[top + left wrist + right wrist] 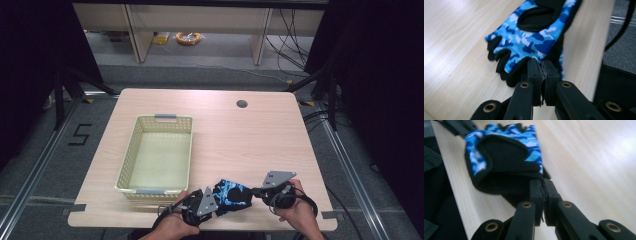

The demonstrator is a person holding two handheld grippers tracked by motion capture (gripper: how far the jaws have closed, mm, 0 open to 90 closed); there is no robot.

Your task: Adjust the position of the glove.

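Glove (pixel 231 194), fingers toward left hand-held gripper (pixel 215 202)

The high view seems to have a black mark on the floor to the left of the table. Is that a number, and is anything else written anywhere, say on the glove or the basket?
"5": black tape mark on the grey floor, left of the table.
Glove: blue camouflage pattern with black patches, no readable text or logo.
Basket: no label visible.
Left claw and right claw: no readable markings.
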